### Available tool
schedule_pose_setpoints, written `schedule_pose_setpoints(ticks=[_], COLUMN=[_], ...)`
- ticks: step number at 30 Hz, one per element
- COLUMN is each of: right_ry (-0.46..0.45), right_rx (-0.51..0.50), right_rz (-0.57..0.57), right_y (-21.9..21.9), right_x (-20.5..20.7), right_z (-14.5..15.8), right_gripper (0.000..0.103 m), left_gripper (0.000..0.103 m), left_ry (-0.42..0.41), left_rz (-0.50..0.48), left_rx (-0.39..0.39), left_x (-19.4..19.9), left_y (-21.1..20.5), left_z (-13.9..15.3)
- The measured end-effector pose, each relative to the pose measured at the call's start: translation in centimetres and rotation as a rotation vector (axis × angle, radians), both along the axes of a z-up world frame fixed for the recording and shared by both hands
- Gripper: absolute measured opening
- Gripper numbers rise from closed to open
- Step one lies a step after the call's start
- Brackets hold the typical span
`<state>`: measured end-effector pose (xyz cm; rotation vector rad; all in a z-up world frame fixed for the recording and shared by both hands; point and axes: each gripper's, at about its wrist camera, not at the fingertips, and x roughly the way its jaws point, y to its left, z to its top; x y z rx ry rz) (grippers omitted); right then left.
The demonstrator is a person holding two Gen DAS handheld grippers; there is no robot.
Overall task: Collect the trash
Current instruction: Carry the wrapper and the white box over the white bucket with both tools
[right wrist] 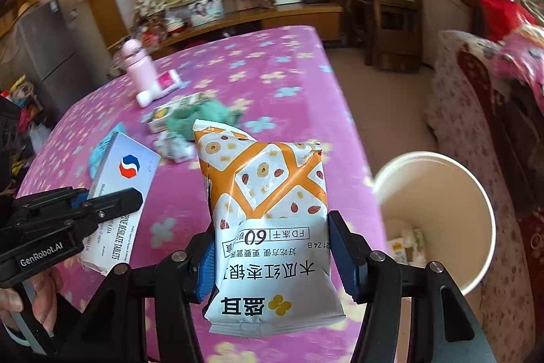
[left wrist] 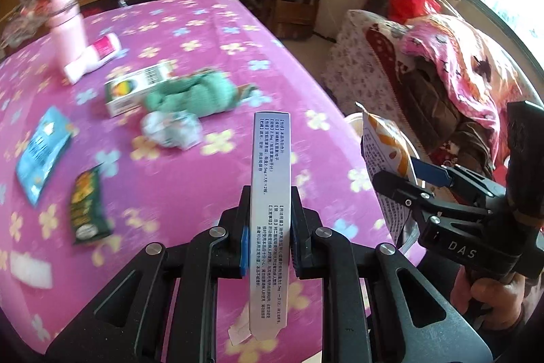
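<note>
My left gripper [left wrist: 269,237] is shut on a white tablet box [left wrist: 270,210], held edge-up above the pink flowered table [left wrist: 210,189]; the box also shows in the right wrist view [right wrist: 119,189]. My right gripper [right wrist: 275,257] is shut on an orange-and-white snack packet [right wrist: 268,216], held above the table's right edge; the packet also shows in the left wrist view [left wrist: 384,152]. A white bin [right wrist: 438,206] with some scraps inside stands off the table edge, to the right of the packet.
On the table lie a green cloth [left wrist: 197,94], a crumpled paper [left wrist: 170,128], a small carton [left wrist: 136,87], a blue sachet [left wrist: 40,152], a dark green sachet [left wrist: 86,206], a white tube [left wrist: 91,56] and a pink bottle [left wrist: 66,26]. A covered sofa [left wrist: 425,70] stands at right.
</note>
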<state>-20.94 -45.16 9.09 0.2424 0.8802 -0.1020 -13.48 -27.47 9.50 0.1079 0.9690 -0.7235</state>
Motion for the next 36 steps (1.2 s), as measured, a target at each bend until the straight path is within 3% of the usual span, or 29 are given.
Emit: schedule_pose_setpoints(ticks=[17, 36], right_ry=[0.036, 0.086], right_rx=[0.024, 0.033], right_rz=[-0.203, -0.317], right_y=[-10.1, -15.6], right_x=[-4.5, -6.2], right_z=[-1.4, -4.0], right_gripper=[0.057, 0.058], left_gripper=[0.016, 0.016], left_ry=[-0.003, 0.066], left_rz=[-0.140, -0.225], left_rx=[0.004, -0.028], left_x=[-1.2, -2.1], left_y=[-11.8, -20.1], left_z=[-0.6, -2.6])
